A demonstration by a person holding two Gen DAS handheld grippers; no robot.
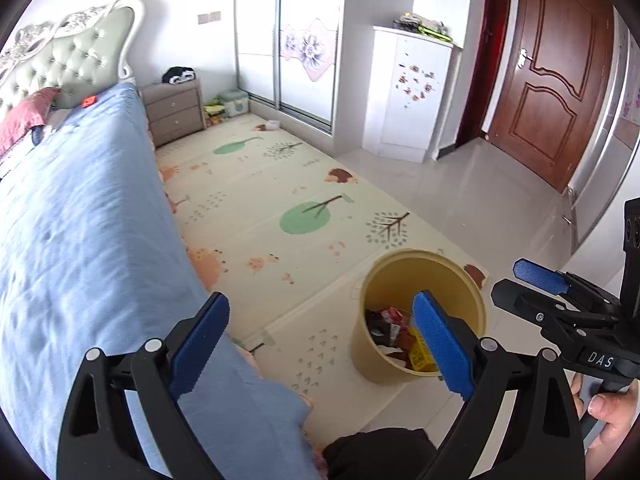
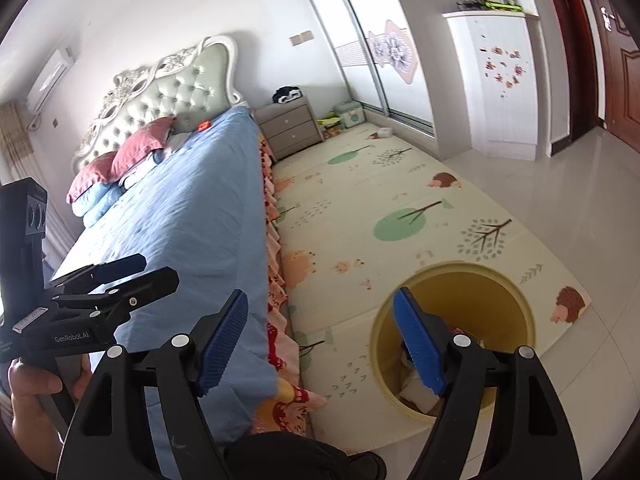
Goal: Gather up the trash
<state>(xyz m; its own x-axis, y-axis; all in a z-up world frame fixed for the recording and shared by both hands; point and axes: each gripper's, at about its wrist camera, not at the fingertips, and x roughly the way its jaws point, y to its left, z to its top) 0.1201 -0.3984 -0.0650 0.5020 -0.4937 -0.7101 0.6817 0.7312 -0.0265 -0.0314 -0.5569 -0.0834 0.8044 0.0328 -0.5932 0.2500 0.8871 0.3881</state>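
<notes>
- While both of my tools hang over the bedroom floor, my left hand-held gripper (image 1: 320,344) stands wide apart with nothing between its blue pads (image 1: 442,344).
- My right hand-held gripper (image 2: 324,344) is spread just as wide and carries nothing either; the left wrist view catches it from the side at the right edge, with my hand (image 1: 612,412) on its handle.
- A yellow trash bin (image 1: 420,316) stands upright on the play mat (image 1: 280,208), its long axis vertical and its open mouth pointing straight up, close to the mat's near corner.
- Trash (image 1: 394,330) already lies at the bottom of that bin: dark and red wrappers and a yellow packet in the left wrist view, crumpled white paper (image 2: 418,390) in the right wrist view.
- Seen from either camera, the bin sits behind the right-side finger, partly hidden by it.
- Along the left of the mat runs the bed (image 2: 180,220) with a blue sheet, its long side parallel to the mat's edge; pink pillows (image 2: 120,164) rest near the tufted headboard (image 2: 176,88).
- Beyond the bed a grey nightstand (image 1: 174,110) stands against the wall, and a brown door (image 1: 556,68) is further right.
</notes>
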